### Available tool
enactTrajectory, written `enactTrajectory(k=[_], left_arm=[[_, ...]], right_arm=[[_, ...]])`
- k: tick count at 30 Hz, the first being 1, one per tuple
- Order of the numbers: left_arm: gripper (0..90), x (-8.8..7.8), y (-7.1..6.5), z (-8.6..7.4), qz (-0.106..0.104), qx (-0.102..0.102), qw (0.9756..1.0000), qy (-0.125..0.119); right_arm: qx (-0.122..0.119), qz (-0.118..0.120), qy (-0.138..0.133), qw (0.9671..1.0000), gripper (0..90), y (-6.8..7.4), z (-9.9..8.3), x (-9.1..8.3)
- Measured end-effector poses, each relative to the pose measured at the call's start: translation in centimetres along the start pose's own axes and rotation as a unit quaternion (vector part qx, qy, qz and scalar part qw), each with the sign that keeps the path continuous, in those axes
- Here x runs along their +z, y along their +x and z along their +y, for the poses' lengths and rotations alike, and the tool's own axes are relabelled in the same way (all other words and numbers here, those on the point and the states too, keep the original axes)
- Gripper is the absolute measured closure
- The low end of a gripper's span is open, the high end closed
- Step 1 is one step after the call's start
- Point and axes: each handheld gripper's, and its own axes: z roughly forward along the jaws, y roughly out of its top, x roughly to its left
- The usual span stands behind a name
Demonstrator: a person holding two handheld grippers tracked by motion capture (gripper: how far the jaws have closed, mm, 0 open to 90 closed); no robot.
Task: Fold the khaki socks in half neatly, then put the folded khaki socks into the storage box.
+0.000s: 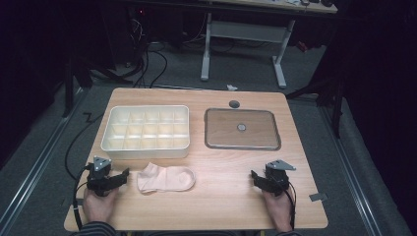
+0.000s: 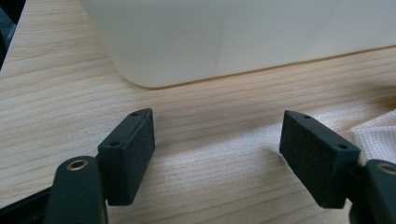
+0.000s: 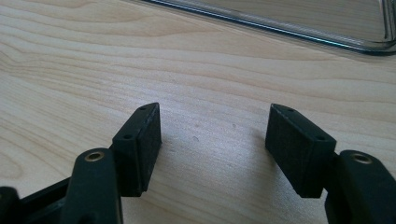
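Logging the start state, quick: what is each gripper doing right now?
Left gripper: open, nothing between its fingers, resting on the table beside the sock.
Right gripper: open, holding nothing, bare table between its fingers.

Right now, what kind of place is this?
Probably a lab or recording workspace, not a home: a wooden table on grey carpet, loose cables on the floor behind it, and a height-adjustable desk frame in a dark room.

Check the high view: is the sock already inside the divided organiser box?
No, the sock lies flat on the table, just in front of the white divided organiser box, whose compartments look empty.
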Motion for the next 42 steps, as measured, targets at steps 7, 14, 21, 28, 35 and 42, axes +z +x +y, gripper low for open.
enactTrajectory(k=[7, 14, 21, 28, 35, 42], left_arm=[[26.9, 0.01, -0.02, 0.00, 0.000, 0.000, 1.0000, 0.000], [27.0, 0.01, -0.02, 0.00, 0.001, 0.000, 1.0000, 0.000], [27.3, 0.01, 0.00, 0.00, -0.001, -0.002, 1.0000, -0.001], [27.4, 0.01, -0.02, 0.01, 0.000, -0.002, 1.0000, -0.001], [27.7, 0.01, -0.01, 0.01, 0.001, -0.003, 1.0000, -0.001], [28.6, 0.00, -0.06, 0.01, 0.004, -0.003, 1.0000, -0.001]], right_arm=[[0.001, 0.000, 0.000, 1.0000, 36.0, 0.01, 0.00, 0.00], [0.001, 0.000, 0.000, 1.0000, 36.0, 0.01, 0.00, -0.01], [0.001, 0.000, 0.000, 1.0000, 36.0, 0.00, 0.00, -0.01], [0.000, 0.000, 0.000, 1.0000, 36.0, -0.01, 0.00, 0.00], [0.000, 0.000, 0.000, 1.0000, 36.1, -0.02, 0.01, 0.01], [0.001, 0.001, -0.001, 1.0000, 36.8, -0.05, 0.01, 0.01]])
